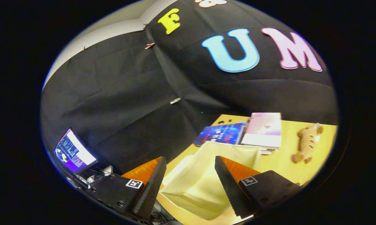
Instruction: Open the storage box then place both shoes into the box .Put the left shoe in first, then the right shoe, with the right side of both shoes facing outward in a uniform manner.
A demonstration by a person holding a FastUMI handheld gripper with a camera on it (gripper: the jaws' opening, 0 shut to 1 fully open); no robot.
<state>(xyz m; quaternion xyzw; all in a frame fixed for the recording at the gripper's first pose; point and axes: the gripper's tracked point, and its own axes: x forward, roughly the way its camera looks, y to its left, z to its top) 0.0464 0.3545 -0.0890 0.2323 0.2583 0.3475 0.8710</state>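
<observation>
A pale yellow storage box point(203, 175) sits on the wooden table, just ahead of and partly between my fingers. Its top looks open, with the inside walls showing; I cannot tell where its lid is. My gripper point(191, 162) hovers above the box, tilted, open, with nothing between its fingers. The left finger point(152, 184) hangs over the box's left edge and the right finger point(230, 184) over its right part.
Two books point(220, 133) point(264, 129) lie side by side on the wooden table point(281, 159) beyond the box. A brown plush toy point(306, 142) lies to their right. A lit screen point(73, 153) stands off the table's left end, with cables below it.
</observation>
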